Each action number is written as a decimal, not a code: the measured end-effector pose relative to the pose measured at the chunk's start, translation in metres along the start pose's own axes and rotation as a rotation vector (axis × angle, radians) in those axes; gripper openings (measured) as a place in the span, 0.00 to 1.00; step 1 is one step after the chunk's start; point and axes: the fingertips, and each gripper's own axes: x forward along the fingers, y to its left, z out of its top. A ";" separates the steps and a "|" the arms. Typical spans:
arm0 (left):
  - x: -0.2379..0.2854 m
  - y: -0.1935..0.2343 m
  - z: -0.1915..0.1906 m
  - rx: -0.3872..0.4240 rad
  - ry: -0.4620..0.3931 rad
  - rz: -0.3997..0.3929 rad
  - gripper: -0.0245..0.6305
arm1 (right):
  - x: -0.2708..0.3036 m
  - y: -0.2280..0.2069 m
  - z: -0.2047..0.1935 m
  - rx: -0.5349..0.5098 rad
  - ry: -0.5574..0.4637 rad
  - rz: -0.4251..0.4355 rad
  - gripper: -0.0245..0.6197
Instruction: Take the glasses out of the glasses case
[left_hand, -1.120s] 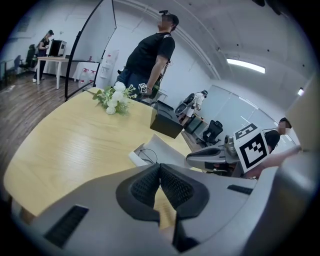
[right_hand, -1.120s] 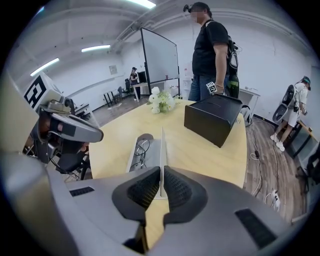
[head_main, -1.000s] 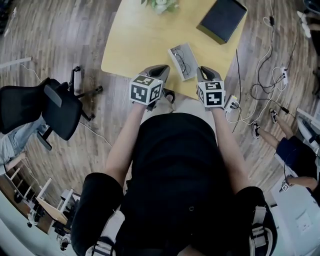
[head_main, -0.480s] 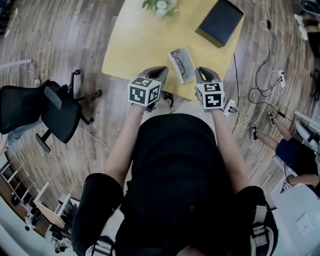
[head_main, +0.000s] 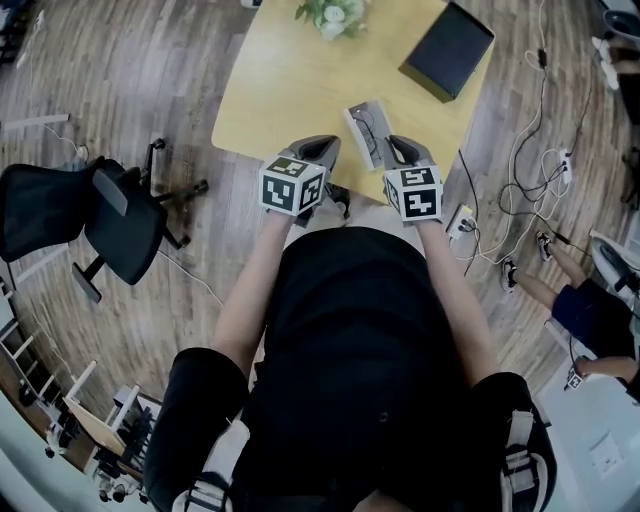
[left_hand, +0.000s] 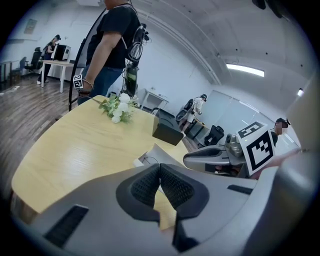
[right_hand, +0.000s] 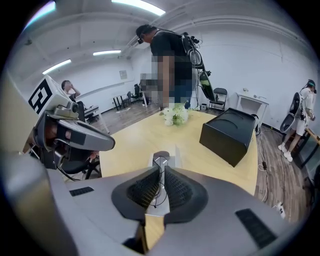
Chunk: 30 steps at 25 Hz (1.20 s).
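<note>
Thin wire glasses (right_hand: 159, 161) over the flat grey case (right_hand: 173, 153) are pinched by the right tool (right_hand: 161, 168); the left tool (left_hand: 159, 166) is pressed together.

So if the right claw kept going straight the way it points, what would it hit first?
The glasses lying in the open glasses case, directly ahead of the right claw and very close to its tips. Depth is tight here: I cannot tell whether it already touches them.

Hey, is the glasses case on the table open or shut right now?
Open. The glasses case lies on the table with its inside uncovered, and the glasses show inside it.
</note>
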 end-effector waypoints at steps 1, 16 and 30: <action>0.000 0.000 0.000 -0.001 0.001 0.001 0.07 | 0.002 0.003 0.001 -0.001 0.001 0.007 0.11; 0.003 0.013 -0.004 -0.034 0.013 0.014 0.07 | 0.046 0.019 -0.015 0.019 0.090 0.070 0.15; 0.009 0.028 -0.009 -0.066 0.035 0.018 0.07 | 0.069 -0.004 -0.014 -0.054 0.129 -0.034 0.31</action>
